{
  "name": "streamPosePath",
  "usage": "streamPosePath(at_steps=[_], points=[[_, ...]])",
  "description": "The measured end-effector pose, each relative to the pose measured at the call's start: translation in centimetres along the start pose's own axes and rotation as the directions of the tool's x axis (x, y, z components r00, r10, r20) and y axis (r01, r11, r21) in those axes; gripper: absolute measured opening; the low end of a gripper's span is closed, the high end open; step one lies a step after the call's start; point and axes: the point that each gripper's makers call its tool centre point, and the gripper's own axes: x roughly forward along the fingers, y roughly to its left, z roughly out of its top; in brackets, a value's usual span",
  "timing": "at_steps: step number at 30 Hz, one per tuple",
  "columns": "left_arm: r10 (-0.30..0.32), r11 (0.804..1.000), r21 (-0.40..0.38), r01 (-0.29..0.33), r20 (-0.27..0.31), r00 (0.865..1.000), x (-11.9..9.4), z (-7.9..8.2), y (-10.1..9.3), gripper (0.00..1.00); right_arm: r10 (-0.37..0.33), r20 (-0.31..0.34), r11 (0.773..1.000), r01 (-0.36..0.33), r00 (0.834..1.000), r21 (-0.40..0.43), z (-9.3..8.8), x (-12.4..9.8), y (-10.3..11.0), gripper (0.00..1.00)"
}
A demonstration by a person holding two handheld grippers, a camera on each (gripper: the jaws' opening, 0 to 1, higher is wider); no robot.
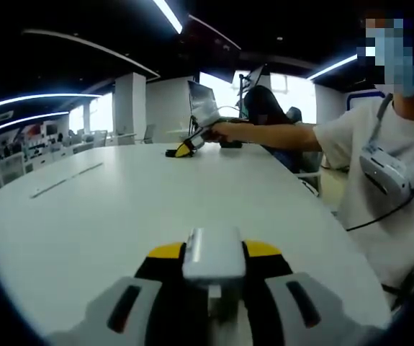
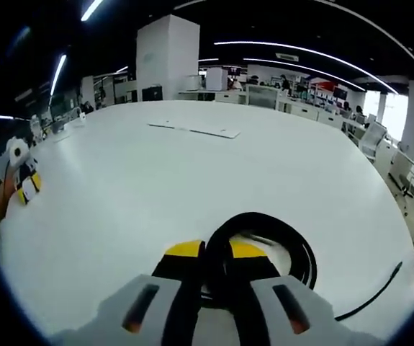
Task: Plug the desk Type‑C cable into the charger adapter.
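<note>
On the broad white table (image 1: 120, 209), the left gripper (image 1: 214, 261) clamps the white boxy charger adapter (image 1: 213, 254); the right gripper (image 2: 216, 254) pinches the coiled black cable (image 2: 264, 241).

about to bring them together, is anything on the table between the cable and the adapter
Nothing visible stands between them. The left claw is shut on the white charger adapter, the right claw on the coiled black cable. The white table between the two is bare; the flat strip lies far off.
</note>
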Motion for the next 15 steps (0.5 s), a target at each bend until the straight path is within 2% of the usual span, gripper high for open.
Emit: streamPosePath(at_steps=[15], points=[[0.000,1.000,0.007,0.000,0.002,1.000,0.0,0.0,0.1,0.30,0.033,0.002,0.999,-0.033,0.999,-0.030,-0.5,-1.1,2.1,0.11]])
